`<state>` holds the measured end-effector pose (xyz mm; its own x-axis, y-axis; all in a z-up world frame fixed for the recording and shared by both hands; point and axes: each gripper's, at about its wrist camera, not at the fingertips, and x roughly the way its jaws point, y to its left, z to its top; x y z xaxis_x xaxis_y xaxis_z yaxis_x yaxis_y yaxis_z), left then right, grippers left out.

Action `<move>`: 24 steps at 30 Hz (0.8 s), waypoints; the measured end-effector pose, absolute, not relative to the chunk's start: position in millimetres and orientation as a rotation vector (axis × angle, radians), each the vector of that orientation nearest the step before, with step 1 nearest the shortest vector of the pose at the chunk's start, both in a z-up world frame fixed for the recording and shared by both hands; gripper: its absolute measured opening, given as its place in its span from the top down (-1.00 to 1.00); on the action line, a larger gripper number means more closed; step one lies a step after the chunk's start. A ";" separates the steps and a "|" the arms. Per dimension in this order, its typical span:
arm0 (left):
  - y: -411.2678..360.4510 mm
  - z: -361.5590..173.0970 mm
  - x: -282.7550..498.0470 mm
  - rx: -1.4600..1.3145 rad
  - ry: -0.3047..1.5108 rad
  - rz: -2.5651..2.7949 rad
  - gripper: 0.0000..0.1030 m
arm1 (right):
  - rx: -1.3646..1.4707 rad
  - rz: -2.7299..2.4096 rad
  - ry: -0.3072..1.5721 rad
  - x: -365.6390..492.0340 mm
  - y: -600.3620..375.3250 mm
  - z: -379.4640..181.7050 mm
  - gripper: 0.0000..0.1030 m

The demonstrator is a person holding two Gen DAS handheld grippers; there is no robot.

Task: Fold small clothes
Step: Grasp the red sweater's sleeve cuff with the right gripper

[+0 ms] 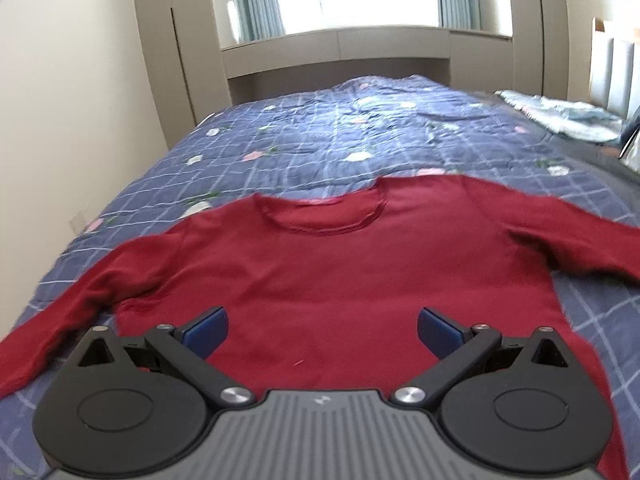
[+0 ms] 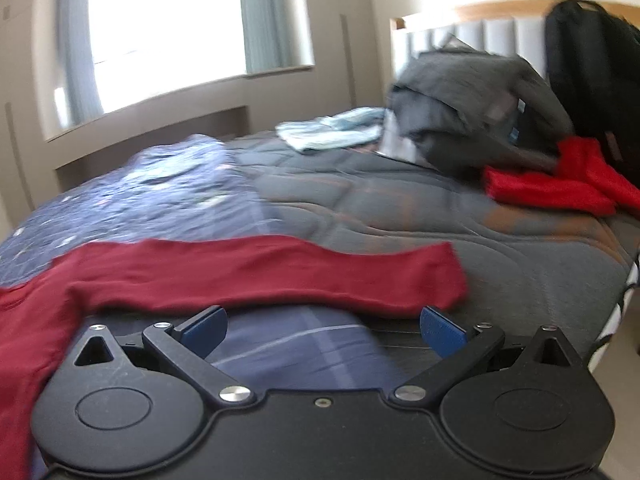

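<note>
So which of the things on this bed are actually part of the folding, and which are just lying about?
Part of the job:
- dark red sweater, spread flat with its sleeves out
- left gripper, fingers apart
- right gripper, fingers apart

Just lying about:
- blue quilt
- grey quilt
- pale blue cloth
- grey bag
- black backpack
- bright red garment, possibly waiting its turn

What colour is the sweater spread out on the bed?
Dark red sweater, clearest in the left wrist view.
</note>
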<state>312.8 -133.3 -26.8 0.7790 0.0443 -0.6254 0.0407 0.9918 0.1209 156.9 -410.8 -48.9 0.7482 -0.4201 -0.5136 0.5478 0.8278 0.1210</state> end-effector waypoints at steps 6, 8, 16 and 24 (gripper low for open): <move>-150.9 -46.0 333.0 0.134 0.707 -0.019 -0.99 | 0.432 -0.608 0.512 162.0 -469.0 -62.2 -0.99; -155.2 -52.4 335.1 0.142 0.718 -0.014 -0.99 | 0.470 -0.621 0.534 168.7 -484.1 -69.2 -0.93; -156.2 -59.1 328.3 0.149 0.733 -0.017 -0.99 | 0.708 -0.636 0.516 167.7 -511.6 -79.8 -0.54; -150.8 -50.7 326.2 0.143 0.764 -0.014 -0.99 | 0.765 -0.783 0.481 168.4 -525.7 -81.7 0.63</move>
<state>326.2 -150.8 -50.7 0.7225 0.0398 -0.6903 0.0643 0.9902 0.1243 168.4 -525.7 -81.7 0.6259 -0.4457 -0.6400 0.7722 0.4689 0.4287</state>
